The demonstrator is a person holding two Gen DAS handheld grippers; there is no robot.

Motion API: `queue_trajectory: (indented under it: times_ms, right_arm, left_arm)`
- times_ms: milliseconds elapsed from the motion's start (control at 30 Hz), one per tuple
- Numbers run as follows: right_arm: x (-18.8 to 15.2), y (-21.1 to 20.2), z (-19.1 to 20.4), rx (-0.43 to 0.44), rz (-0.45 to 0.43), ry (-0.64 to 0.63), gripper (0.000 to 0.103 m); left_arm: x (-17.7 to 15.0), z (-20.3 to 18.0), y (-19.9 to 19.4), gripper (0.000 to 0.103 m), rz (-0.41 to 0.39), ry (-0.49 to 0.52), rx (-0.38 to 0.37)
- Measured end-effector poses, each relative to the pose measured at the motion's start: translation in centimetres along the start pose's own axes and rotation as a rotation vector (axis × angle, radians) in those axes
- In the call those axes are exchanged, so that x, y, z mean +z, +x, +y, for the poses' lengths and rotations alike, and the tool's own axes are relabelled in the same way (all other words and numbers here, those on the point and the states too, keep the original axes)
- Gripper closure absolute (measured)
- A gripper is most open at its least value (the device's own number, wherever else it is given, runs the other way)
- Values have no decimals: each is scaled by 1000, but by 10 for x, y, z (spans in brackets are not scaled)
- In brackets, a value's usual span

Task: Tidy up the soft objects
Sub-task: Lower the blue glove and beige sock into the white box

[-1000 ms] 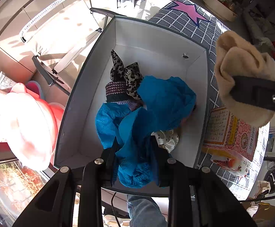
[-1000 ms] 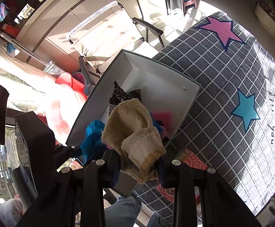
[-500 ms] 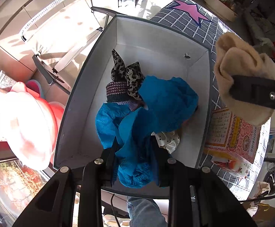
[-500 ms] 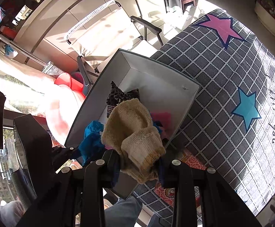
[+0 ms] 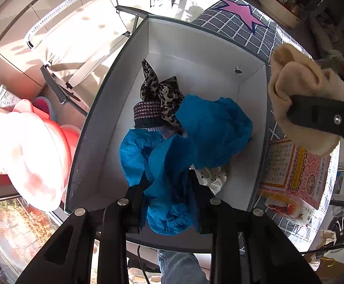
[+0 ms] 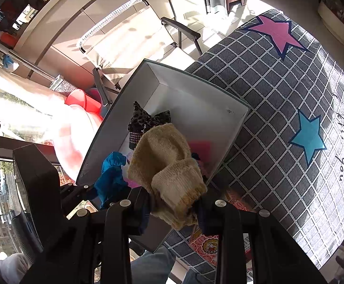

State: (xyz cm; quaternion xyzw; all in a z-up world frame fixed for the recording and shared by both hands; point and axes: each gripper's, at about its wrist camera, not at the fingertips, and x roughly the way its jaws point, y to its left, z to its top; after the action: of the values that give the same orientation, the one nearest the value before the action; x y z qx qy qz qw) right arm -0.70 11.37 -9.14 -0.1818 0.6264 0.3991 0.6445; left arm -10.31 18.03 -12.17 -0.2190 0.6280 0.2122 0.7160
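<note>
The crumpled blue mesh cloth [image 5: 186, 146], the largest soft thing, is draped inside the open grey cardboard box [image 5: 219, 75] on the grid-patterned desk [image 6: 278, 108]. It is judged light, limp and likely to sag; a bunched fold is best pinched. Its near end is clamped in the narrowly parted left claw [image 5: 168, 198]. The folded beige knitted sock [image 6: 169, 172], fuzzy and springy, is gripped at its ribbed cuff by the almost closed right claw [image 6: 174, 209] above the box's near right edge. A leopard-print fabric bow [image 5: 160, 90] lies farther in the box on a dark knit piece.
</note>
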Motion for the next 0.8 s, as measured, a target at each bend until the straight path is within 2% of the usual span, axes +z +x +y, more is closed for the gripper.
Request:
queue_trajectory:
  times_ms: [800]
  right_arm:
    - [10, 9, -4, -12, 20, 9, 70]
  left_arm:
    - [7, 2, 4, 69, 6, -1, 13]
